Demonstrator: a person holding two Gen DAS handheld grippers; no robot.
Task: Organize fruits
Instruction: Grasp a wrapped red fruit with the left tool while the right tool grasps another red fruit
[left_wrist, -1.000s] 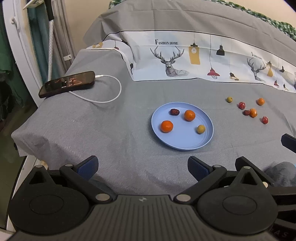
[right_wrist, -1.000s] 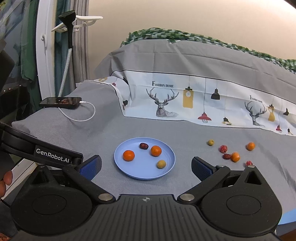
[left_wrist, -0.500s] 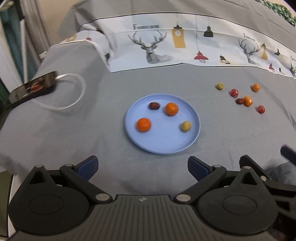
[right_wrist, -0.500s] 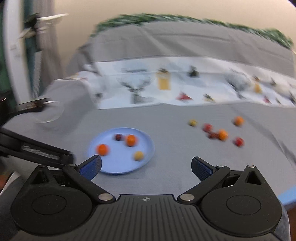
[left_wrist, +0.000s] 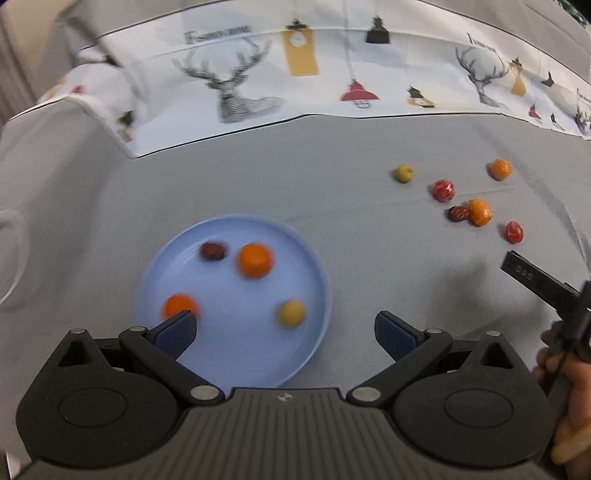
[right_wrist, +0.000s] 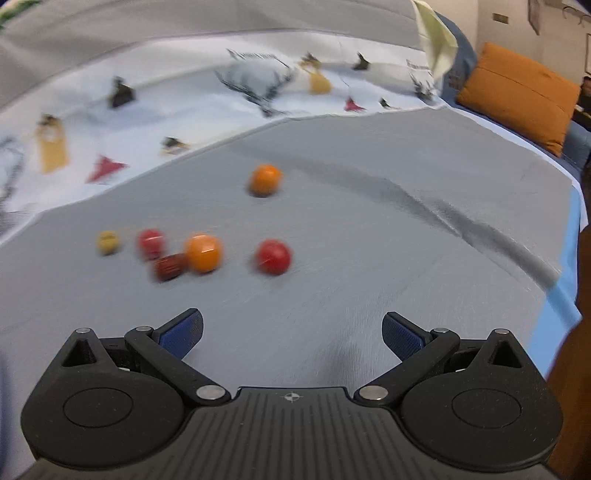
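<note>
Both tongs are spread wide with nothing in them. Right tongs face the loose fruit on the grey bedsheet; nearest is a red one. Looks small, light, round, so probably rolls; I'd pinch across its middle. Left tongs hover over the blue plate. Plenty of room, though the bed edge runs to the right.

You have bare grey cloth ahead of your right gripper; only the loose fruits crowd its left.
</note>
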